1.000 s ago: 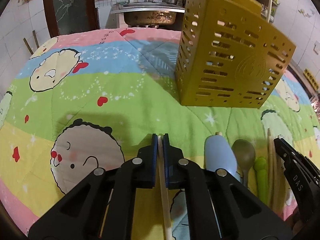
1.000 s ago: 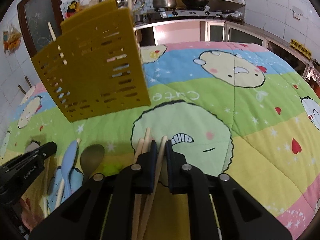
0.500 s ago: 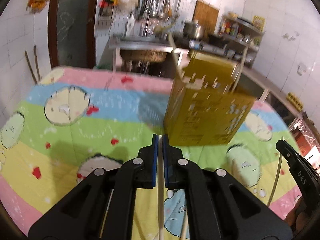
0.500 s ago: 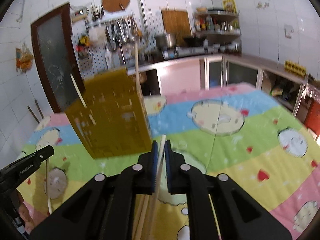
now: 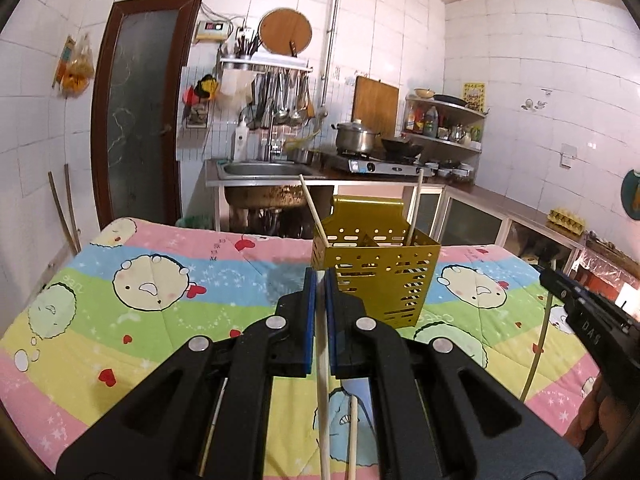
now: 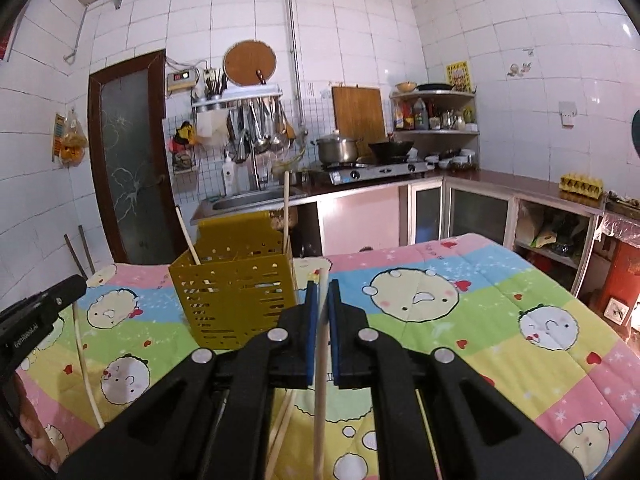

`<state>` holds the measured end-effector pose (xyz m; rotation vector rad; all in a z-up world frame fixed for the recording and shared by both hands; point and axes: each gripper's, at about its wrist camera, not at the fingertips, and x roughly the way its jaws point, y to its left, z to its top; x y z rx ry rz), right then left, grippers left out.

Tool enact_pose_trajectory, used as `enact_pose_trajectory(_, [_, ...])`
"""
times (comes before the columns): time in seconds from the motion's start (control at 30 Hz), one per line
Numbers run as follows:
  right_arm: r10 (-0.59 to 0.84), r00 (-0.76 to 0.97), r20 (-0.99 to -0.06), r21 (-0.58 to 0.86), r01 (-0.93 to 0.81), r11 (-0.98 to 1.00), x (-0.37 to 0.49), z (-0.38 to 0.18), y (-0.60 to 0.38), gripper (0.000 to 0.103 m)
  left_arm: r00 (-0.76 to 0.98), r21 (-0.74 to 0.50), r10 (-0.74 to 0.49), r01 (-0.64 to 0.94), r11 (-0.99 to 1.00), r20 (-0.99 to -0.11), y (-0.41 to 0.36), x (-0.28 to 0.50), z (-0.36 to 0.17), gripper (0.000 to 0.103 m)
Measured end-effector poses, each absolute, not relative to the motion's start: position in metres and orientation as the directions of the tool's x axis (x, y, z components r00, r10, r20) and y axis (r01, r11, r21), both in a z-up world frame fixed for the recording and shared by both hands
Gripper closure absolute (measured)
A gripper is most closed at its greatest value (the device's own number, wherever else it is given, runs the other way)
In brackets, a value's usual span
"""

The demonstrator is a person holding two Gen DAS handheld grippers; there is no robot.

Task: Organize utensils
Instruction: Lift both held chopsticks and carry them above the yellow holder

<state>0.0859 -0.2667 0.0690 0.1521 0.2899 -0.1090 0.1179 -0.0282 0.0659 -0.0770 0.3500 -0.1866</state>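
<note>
Blue-padded, my left gripper [image 5: 320, 280] clamped one pale wooden chopstick [image 5: 323, 400] and my right gripper [image 6: 323, 286] another [image 6: 319, 400], each stick running back along the fingers. Dead ahead of both stood the perforated gold holder [image 5: 380, 276], upright on the quilt [image 5: 120, 320]. It seemed slightly nearer my left.

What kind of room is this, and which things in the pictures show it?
Most likely a home kitchen. A steel sink stands by the tiled wall, a pot sits on a gas stove, and ladles hang from a rack above the sink.
</note>
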Motion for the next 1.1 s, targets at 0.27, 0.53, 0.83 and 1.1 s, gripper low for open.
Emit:
enact_pose_trajectory(0.27, [-0.065, 0.959, -0.277, 0.126, 0.103, 0.987, 0.065, 0.072, -0.263, 0.097, 0.936, -0.086, -0.181, 0.163, 0.983, -0.303, -0.025, 0.102, 0.064, 0.099])
enact_pose_trajectory(0.53, [-0.066, 0.955, -0.288, 0.128, 0.107, 0.986, 0.06, 0.066, -0.261, 0.097, 0.935, -0.098, -0.189, 0.167, 0.981, -0.3, -0.023, 0.1, 0.056, 0.099])
enact_pose_trajectory(0.83, [-0.059, 0.958, -0.28, 0.149, 0.104, 0.983, 0.057, 0.069, -0.266, 0.097, 0.934, -0.098, -0.216, 0.196, 0.976, -0.286, -0.022, 0.097, 0.06, 0.099])
enact_pose_trajectory(1.1, [-0.053, 0.964, -0.261, 0.162, 0.098, 0.982, 0.069, 0.077, -0.272, 0.097, 0.938, -0.091, -0.226, 0.209, 0.974, -0.263, -0.023, 0.106, 0.074, 0.099])
